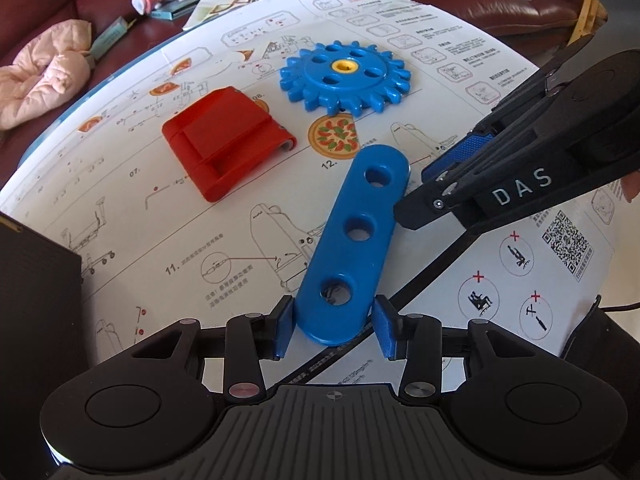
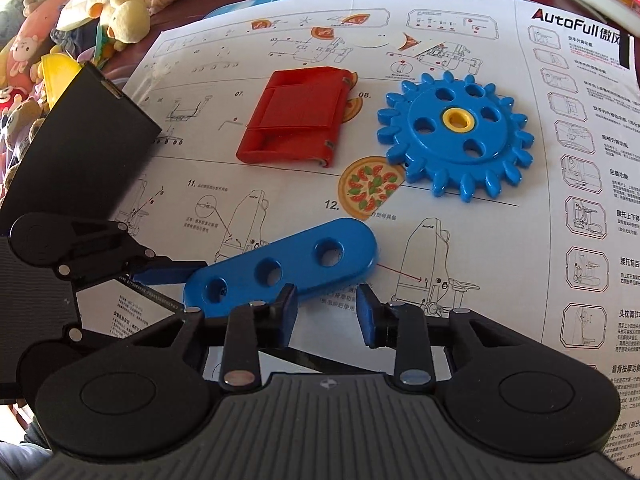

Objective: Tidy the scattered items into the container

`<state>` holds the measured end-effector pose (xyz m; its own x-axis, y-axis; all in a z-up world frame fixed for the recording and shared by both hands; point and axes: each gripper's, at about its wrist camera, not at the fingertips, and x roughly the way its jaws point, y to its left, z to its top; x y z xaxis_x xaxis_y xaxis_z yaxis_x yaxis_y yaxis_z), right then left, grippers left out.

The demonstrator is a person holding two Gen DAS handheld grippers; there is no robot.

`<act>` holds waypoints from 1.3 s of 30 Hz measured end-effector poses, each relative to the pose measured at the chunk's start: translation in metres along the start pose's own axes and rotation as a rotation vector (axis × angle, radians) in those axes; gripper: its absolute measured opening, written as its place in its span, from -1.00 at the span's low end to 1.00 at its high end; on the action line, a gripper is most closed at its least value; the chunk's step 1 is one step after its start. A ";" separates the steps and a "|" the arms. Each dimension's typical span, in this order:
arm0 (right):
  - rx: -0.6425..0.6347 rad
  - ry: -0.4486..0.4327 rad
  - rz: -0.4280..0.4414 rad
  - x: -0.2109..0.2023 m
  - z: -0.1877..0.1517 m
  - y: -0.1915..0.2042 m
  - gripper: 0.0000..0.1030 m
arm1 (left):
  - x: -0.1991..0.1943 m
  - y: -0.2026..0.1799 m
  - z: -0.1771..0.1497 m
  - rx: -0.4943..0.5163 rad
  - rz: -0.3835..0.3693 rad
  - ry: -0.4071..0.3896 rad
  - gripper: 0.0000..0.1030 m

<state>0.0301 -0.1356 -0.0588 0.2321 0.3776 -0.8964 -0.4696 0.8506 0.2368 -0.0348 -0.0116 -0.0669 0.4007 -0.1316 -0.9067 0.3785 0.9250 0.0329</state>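
The left gripper (image 1: 334,326) grasps the near end of a blue three-hole bar (image 1: 354,248), its blue pads touching both edges. The bar lies on a printed chair-assembly sheet (image 1: 440,12), angled away to the right. The right gripper (image 2: 326,314) sits released, jaws apart, just beside the bar's far end. Farther off lie a red flat plastic piece (image 1: 224,140) and a blue toy gear (image 1: 346,76) with a yellow hub. A black box (image 2: 80,128) stands at the left.
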 end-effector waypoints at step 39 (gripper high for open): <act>-0.519 0.066 0.083 -0.003 0.008 0.026 0.34 | -0.020 0.047 -0.002 0.077 0.029 -0.016 0.72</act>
<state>0.0237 -0.1120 -0.0469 0.1294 0.3979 -0.9083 -0.8481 0.5190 0.1066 -0.0264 0.0353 -0.0482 0.4253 -0.1113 -0.8982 0.4291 0.8986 0.0918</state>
